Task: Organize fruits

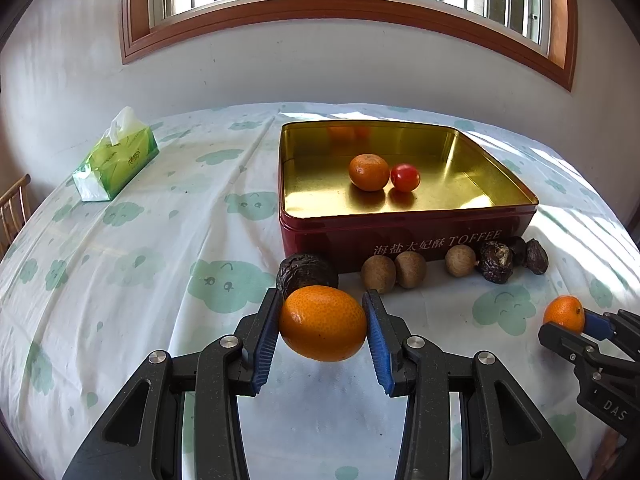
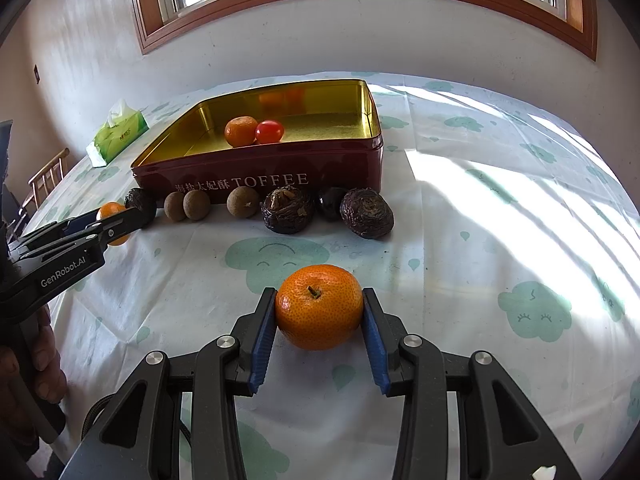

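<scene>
We have a mandarin clamped in each tool: the left gripper [image 1: 323, 322] has its blue pads pressed on the flanks of one orange [image 1: 322, 323], which looks raised just clear of the cloth, and the right gripper [image 2: 319, 312] is squeezed on a second orange [image 2: 319, 306] with its stem facing up, low over or on the tablecloth [image 2: 460, 240], we cannot tell which. What our next move turns on is where the toffee tin [image 1: 400, 236] lies: straight ahead of and beyond the left tool, past the row of dark and brown fruits [image 1: 408, 268] along its front wall, but ahead and off to the left of the right tool. So we judge the left hand nearer and better lined up, needing to lift over that front wall to join the mandarin [image 1: 368, 172] and tomato [image 1: 405, 177] inside
</scene>
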Demonstrator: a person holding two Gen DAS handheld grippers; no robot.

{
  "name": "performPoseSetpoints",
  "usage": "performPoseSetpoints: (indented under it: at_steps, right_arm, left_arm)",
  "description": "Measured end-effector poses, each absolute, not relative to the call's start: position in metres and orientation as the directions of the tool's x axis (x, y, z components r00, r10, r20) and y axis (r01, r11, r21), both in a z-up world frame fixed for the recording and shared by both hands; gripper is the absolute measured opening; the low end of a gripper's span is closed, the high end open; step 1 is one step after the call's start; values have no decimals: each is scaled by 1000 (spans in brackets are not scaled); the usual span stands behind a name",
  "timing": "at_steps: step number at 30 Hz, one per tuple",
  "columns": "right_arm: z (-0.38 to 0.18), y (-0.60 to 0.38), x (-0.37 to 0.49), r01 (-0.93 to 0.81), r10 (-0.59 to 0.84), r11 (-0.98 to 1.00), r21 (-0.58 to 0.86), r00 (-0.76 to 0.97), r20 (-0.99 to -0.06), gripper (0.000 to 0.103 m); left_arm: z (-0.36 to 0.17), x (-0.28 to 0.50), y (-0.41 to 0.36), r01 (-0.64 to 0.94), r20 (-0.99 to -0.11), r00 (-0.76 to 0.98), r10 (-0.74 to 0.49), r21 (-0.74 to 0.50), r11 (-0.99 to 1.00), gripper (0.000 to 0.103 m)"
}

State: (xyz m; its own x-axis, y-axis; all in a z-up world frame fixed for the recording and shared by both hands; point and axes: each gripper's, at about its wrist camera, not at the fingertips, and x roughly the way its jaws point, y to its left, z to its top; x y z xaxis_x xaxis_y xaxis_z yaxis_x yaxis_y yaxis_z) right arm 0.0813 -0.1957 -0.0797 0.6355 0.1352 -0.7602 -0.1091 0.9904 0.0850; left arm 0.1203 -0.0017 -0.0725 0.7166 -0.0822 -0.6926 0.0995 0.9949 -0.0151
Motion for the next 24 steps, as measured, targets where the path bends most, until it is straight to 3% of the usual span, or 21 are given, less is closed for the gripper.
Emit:
performPoseSetpoints:
  at_steps: [24]
  right_arm:
    - [-79,-196,83,-105,134,991,87,637,-759,38]
  left_arm:
    - [-72,120,2,94,-696,712,-88,-30,995,42]
